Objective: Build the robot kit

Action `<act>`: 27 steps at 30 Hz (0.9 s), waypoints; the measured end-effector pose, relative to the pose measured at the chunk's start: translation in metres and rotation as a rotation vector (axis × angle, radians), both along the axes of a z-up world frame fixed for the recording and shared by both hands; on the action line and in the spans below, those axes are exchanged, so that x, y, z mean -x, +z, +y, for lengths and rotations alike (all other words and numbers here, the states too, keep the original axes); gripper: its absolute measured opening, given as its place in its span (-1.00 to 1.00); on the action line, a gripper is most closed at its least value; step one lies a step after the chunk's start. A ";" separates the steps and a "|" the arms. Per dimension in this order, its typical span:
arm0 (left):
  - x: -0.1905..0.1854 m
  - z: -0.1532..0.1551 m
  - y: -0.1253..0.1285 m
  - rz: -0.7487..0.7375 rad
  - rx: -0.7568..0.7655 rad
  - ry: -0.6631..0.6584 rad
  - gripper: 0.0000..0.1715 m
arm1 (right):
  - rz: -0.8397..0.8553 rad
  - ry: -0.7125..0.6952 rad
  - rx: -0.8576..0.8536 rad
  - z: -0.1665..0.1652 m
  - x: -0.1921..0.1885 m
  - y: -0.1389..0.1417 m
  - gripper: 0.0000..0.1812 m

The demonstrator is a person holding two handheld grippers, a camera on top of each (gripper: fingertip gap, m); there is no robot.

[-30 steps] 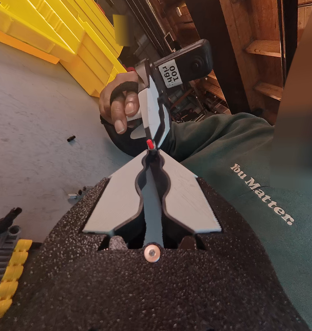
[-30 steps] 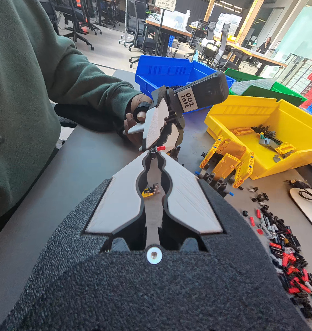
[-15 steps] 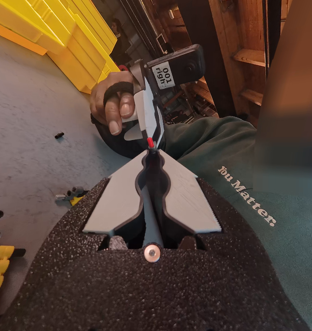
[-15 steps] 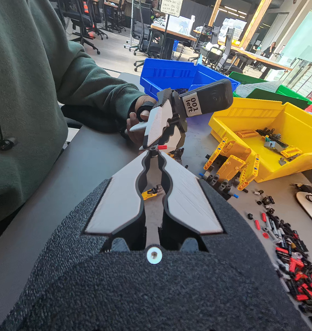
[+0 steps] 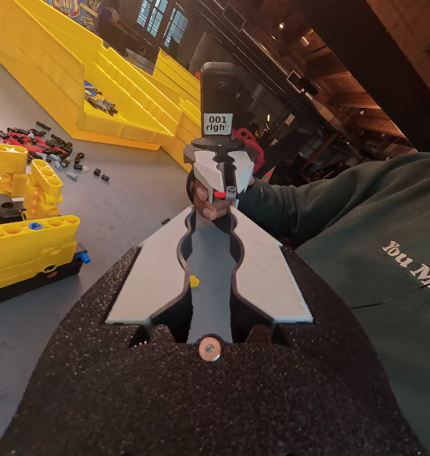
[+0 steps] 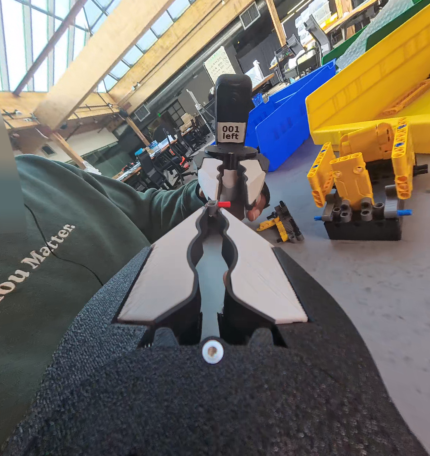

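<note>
Grey tabletop runs under both grippers, with yellow bins and blue bins at the far side. Held above the table, the right gripper pinches a small grey connector with a red pin. Facing it, the left gripper has its fingers spread and holds nothing. Each gripper's black camera carries a white printed label. Right of them a yellow and black brick model stands. White lettering crosses the green sweatshirt.
</note>
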State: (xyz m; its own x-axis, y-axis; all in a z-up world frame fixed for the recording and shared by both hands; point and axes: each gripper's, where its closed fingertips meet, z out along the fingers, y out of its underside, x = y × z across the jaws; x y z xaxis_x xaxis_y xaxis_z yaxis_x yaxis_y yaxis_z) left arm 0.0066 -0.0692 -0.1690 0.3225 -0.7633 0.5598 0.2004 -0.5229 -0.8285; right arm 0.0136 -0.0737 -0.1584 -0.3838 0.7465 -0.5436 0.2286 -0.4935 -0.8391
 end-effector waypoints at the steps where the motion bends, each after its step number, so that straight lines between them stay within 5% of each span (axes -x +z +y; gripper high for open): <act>1: -0.002 -0.002 0.002 0.011 -0.026 -0.004 -0.71 | -0.002 0.005 0.001 -0.001 0.000 0.000 -0.94; 27: -0.028 -0.037 0.008 0.404 -0.600 -0.025 -0.83 | 0.135 0.085 -0.470 -0.038 -0.015 -0.002 -0.93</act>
State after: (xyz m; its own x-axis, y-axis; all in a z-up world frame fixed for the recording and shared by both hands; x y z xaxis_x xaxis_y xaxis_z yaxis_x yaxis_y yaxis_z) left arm 0.0349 -0.1066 -0.1615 0.3938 -0.9117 -0.1172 -0.1885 0.0447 -0.9810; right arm 0.0282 -0.1121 -0.1599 -0.4979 0.8618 -0.0967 0.1255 -0.0388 -0.9913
